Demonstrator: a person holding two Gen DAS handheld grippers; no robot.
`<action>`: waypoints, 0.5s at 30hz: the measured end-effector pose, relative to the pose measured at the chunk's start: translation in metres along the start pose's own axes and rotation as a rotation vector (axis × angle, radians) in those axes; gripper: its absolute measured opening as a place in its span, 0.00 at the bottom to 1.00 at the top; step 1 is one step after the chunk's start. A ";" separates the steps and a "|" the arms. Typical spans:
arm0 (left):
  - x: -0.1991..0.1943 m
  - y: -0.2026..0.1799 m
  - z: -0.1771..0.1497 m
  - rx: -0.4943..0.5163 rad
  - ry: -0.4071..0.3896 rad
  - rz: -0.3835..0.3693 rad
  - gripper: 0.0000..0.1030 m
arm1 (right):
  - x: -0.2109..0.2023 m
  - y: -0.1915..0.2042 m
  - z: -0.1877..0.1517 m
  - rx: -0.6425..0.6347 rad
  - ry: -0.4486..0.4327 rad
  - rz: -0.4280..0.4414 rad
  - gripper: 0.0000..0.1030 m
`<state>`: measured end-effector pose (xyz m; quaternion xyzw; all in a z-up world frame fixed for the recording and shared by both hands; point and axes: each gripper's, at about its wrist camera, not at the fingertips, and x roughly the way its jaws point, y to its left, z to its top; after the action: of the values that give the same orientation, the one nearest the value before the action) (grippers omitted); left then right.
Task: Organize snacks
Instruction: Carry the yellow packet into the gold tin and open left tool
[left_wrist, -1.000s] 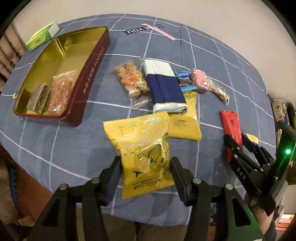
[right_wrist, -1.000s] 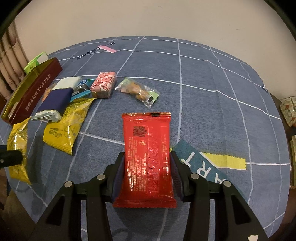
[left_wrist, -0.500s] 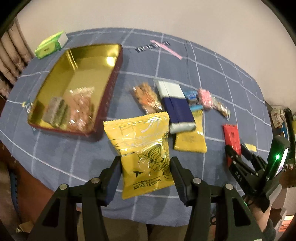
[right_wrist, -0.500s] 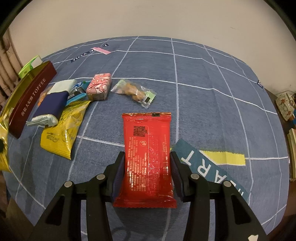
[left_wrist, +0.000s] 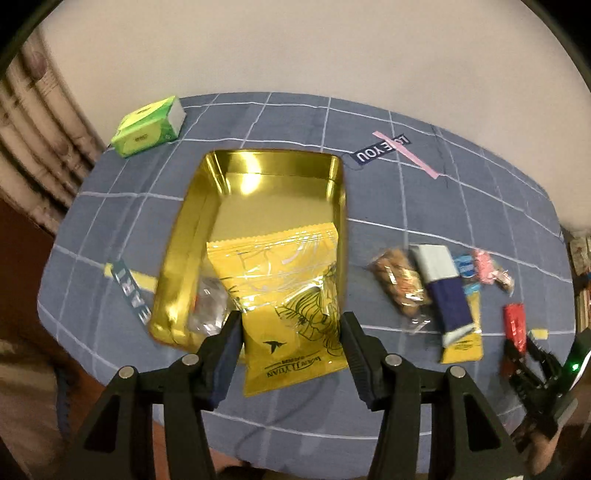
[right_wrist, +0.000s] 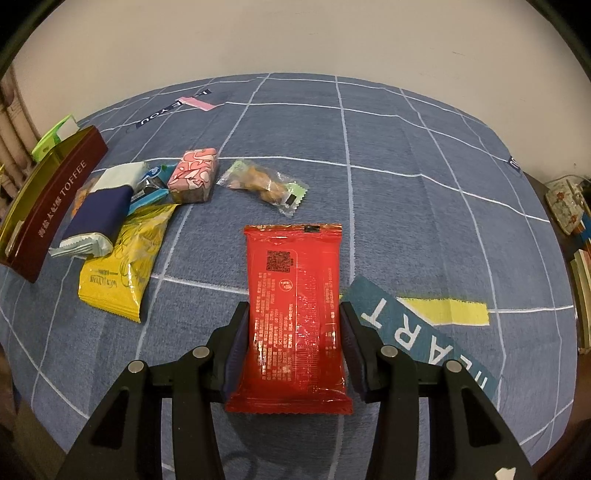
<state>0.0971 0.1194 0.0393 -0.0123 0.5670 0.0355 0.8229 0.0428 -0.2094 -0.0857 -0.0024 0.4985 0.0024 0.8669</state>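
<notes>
My left gripper (left_wrist: 291, 338) is shut on a yellow snack bag (left_wrist: 284, 295) and holds it in the air over the gold toffee tin (left_wrist: 255, 177). A clear packet (left_wrist: 207, 314) lies in the tin's near end, partly hidden by the bag. My right gripper (right_wrist: 293, 343) is shut on a red snack pack (right_wrist: 295, 306) that sits low over the blue tablecloth. In the left wrist view the right gripper (left_wrist: 532, 354) shows at the far right with the red pack (left_wrist: 514, 325).
Loose snacks lie in a cluster: a second yellow bag (right_wrist: 122, 258), a navy-and-white pack (right_wrist: 99, 214), a pink box (right_wrist: 194, 179), a clear nut packet (right_wrist: 266, 186), an orange-snack packet (left_wrist: 400, 280). A green tissue box (left_wrist: 147, 125) stands beyond the tin. The round table's edge (left_wrist: 258, 424) is close.
My left gripper has carried the yellow bag up and to the left, from the open cloth to above the tin. The right gripper and red pack have stayed put.
</notes>
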 end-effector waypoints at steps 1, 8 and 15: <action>0.003 0.005 0.004 0.015 0.004 0.007 0.53 | 0.000 0.000 0.001 0.003 0.001 -0.001 0.42; 0.032 0.037 0.014 0.085 0.052 0.065 0.53 | 0.001 0.000 0.001 0.026 0.005 -0.015 0.42; 0.064 0.049 0.012 0.148 0.100 0.115 0.53 | 0.001 0.001 0.001 0.052 0.005 -0.031 0.43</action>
<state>0.1276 0.1715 -0.0150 0.0795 0.6084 0.0402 0.7886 0.0445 -0.2088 -0.0861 0.0123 0.5003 -0.0237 0.8655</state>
